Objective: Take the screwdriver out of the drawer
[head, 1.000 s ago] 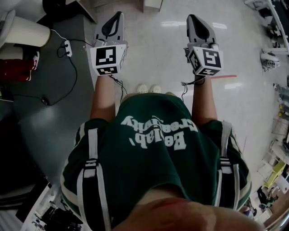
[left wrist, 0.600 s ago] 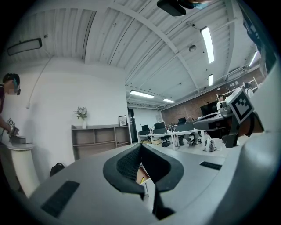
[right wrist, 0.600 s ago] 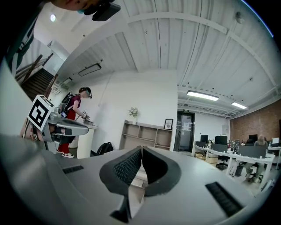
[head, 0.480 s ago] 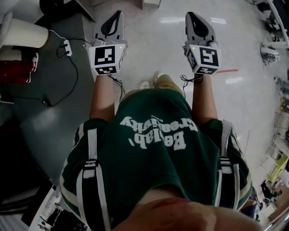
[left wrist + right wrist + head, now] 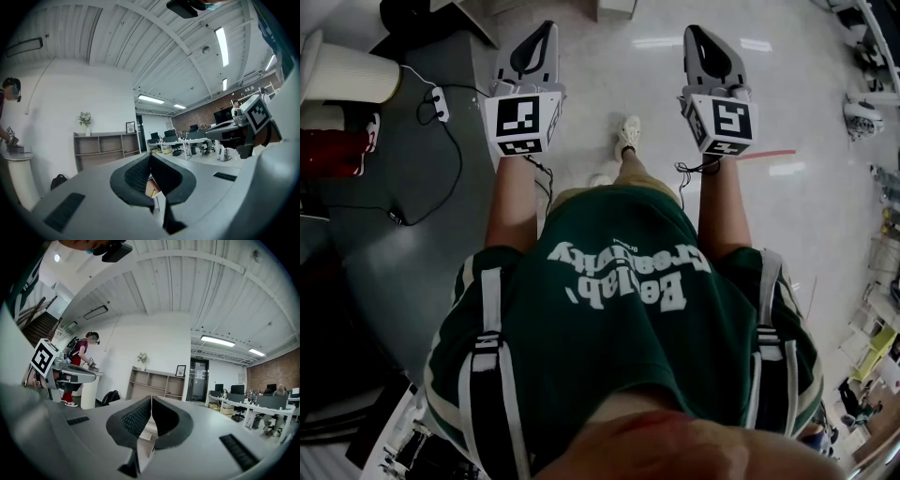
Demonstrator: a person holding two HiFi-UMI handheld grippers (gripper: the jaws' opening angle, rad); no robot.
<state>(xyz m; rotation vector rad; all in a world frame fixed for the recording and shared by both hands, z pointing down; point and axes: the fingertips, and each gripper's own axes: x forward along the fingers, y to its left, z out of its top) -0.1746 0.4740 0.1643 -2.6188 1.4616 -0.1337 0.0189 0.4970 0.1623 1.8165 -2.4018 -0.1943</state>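
Note:
No screwdriver shows in any view. Both grippers are held out level over the glossy floor. In the head view my left gripper point(image 5: 546, 30) and my right gripper point(image 5: 695, 34) stand side by side, apart, each with its marker cube behind it. The left gripper point(image 5: 150, 155) has its pads meeting at the tips with nothing between them. So does the right gripper point(image 5: 151, 398). Behind each pair of pads a sliver of pale furniture shows; I cannot tell whether it is the drawer. Each gripper view also catches the other one: right gripper point(image 5: 234, 133), left gripper point(image 5: 70, 373).
A low open shelf unit point(image 5: 157, 383) stands against the white wall ahead. A person in red trousers point(image 5: 77, 357) works at a white round table point(image 5: 347, 66). A power strip and cable point(image 5: 441, 98) lie on the dark floor mat at left. Office desks point(image 5: 187, 140) stand at right.
The person's shoe has swung forward between the two grippers, a step ahead. Both grippers have drifted slightly with the walk and stay shut.

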